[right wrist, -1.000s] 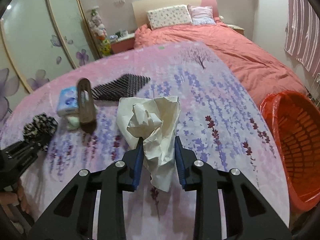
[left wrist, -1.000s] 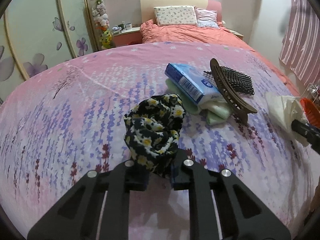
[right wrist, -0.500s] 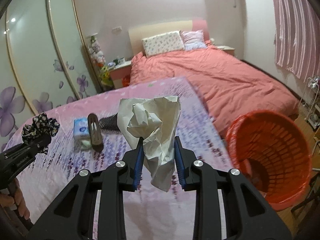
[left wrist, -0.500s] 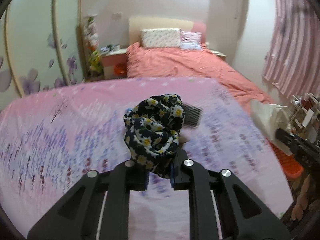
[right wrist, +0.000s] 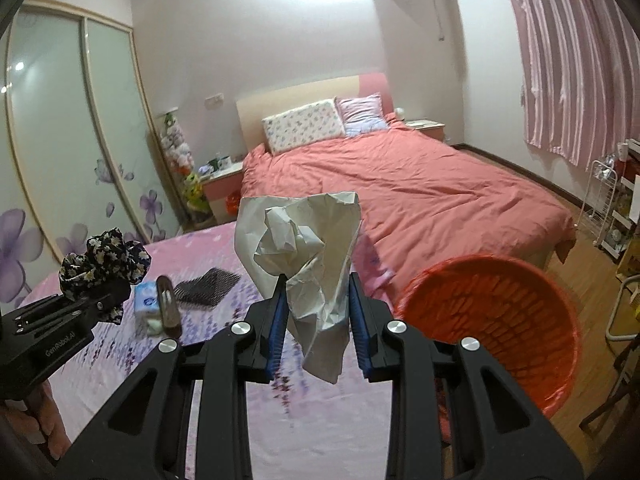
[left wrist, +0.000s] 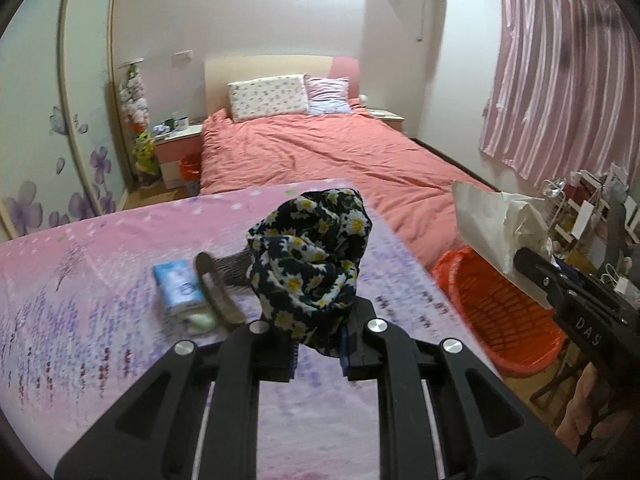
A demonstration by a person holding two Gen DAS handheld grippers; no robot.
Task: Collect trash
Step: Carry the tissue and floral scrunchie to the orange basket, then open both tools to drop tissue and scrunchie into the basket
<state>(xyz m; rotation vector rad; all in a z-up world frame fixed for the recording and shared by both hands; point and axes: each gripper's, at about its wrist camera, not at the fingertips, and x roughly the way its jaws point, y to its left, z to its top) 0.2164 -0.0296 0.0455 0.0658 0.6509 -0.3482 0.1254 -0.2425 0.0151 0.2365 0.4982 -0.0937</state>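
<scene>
Since a second ago we have lifted both tools away from the surface (left wrist: 100,280) and swung toward the orange basket (right wrist: 492,320), which now fills the lower right of the right wrist view. Our left gripper (left wrist: 318,354) has its fingers closed narrow on a black scrunchie (left wrist: 310,264) printed with daisies, held up in front of the lens; the cloth hides the finger pads and part of a dark mesh piece (left wrist: 234,270) behind it. Our right gripper (right wrist: 318,332) pinches a crumpled white paper (right wrist: 306,256) between its blue-padded fingers (right wrist: 278,328), the wad raised above the pink surface edge and just left of the basket, not yet over its mouth. The basket's near rim is cut off by the gripper body, and motion blur softens its weave. On the surface, covered by a pink and lilac floral cloth, lie a blue tissue pack (left wrist: 178,286), a brown hair clip (left wrist: 218,294) beside it, and something pale green under them that we cannot identify. Behind stand a bed (right wrist: 400,184) with a coral quilt and two pillows, a sliding wardrobe (right wrist: 72,140) with purple flowers, striped pink curtains (right wrist: 572,60) and a white wire rack (right wrist: 608,208) whose contents are too small to read.
</scene>
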